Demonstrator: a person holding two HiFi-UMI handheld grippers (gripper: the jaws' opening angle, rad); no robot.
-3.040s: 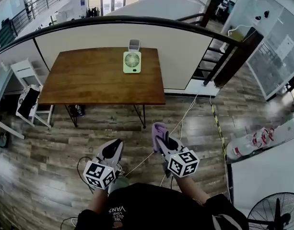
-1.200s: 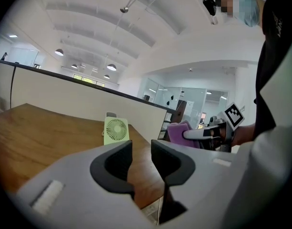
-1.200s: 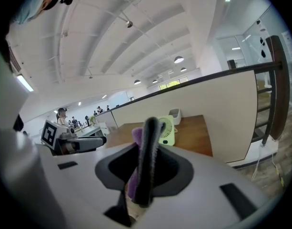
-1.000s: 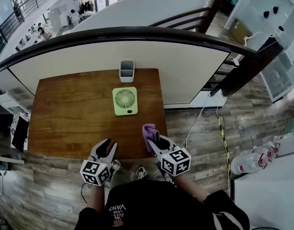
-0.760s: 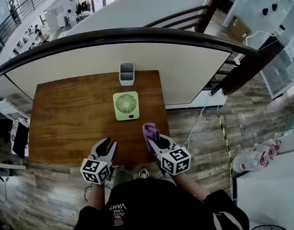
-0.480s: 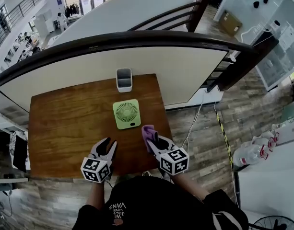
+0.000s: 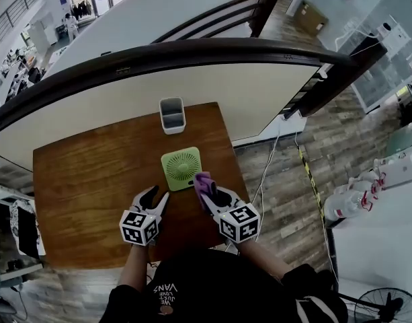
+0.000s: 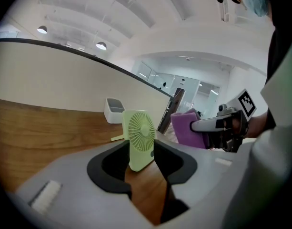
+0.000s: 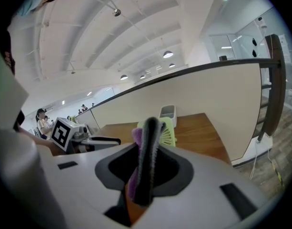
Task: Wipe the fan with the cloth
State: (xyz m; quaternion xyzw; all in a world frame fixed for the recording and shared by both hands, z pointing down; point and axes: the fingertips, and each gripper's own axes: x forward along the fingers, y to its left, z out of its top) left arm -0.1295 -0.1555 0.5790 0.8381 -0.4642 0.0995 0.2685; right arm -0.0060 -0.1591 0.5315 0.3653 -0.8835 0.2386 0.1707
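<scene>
A small light-green fan (image 7: 181, 169) stands upright on the brown wooden table (image 7: 78, 180). My right gripper (image 7: 209, 192) is shut on a purple cloth (image 7: 204, 184), which sits just off the fan's right front corner. In the right gripper view the cloth (image 9: 132, 178) is pinched between the jaws with the fan (image 9: 170, 132) right behind it. My left gripper (image 7: 155, 195) hovers left of the fan. Its jaws have just been opening and hold nothing. The left gripper view shows the fan (image 8: 141, 140) a little ahead of the jaws and the cloth (image 8: 184, 128) to the right.
A white open container (image 7: 171, 115) stands at the table's far edge behind the fan, against a low cream wall with a dark handrail (image 7: 192, 49). The table's right edge (image 7: 234, 160) drops to a wood floor where a cable runs.
Both grippers have moved forward over the table toward the fan. The cloth has come up to the fan's right side. The left jaws stand wider than before.
</scene>
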